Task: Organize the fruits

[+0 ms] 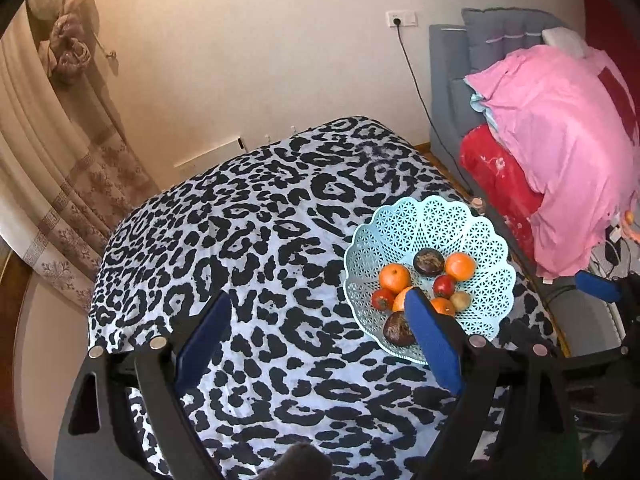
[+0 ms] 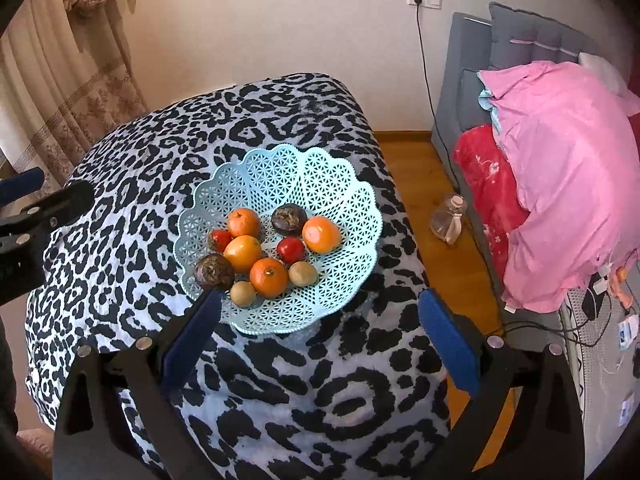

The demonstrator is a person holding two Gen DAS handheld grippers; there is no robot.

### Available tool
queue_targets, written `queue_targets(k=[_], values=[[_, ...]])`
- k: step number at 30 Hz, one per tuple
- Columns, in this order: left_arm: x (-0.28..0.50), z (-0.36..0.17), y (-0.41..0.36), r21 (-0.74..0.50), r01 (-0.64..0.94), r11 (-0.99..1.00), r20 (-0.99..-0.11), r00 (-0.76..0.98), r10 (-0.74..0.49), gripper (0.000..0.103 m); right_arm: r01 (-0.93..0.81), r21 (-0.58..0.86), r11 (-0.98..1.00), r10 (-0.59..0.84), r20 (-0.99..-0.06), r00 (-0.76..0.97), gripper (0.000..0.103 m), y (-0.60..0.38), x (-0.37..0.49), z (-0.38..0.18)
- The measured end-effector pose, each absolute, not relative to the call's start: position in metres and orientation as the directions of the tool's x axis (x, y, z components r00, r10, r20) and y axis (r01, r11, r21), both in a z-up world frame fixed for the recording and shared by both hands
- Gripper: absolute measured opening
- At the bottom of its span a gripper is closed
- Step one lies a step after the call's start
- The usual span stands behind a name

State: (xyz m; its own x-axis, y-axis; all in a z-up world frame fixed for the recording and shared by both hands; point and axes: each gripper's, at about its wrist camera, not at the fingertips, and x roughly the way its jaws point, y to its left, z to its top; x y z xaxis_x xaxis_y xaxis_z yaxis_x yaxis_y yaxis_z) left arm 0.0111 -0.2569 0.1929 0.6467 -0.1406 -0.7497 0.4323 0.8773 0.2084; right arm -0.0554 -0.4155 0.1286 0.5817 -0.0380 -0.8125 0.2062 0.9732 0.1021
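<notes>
From the left wrist, the left tool point(image 1: 316, 312) hangs released above the leopard-print surface point(image 1: 256, 232), its fingers spread wide with nothing between them. The basket point(image 1: 432, 224) sits to its right, and the right finger's tip overlaps the basket's near side. Inside lie oranges point(image 1: 395, 277), red fruits point(image 1: 444, 286) and dark fruits point(image 1: 429, 261); one small pale fruit point(image 1: 460, 300) may be a longan.

From the right wrist, the right tool point(image 2: 320, 312) is likewise released and empty, just short of the basket point(image 2: 288, 168). All fruit sits in the basket's middle. A bottle point(image 2: 448, 220) stands on the floor right of the basket.
</notes>
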Motion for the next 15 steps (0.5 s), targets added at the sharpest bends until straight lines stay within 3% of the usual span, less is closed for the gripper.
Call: queue_targets(k=[15], values=[[0.0026,0.1975,-0.2612,0.272,0.432,0.860,-0.723,0.681,-0.114,0.088,0.197,0.105,0.975,-0.031,-0.808,0.588,0.100,-0.4135,-0.0597,0.1313]])
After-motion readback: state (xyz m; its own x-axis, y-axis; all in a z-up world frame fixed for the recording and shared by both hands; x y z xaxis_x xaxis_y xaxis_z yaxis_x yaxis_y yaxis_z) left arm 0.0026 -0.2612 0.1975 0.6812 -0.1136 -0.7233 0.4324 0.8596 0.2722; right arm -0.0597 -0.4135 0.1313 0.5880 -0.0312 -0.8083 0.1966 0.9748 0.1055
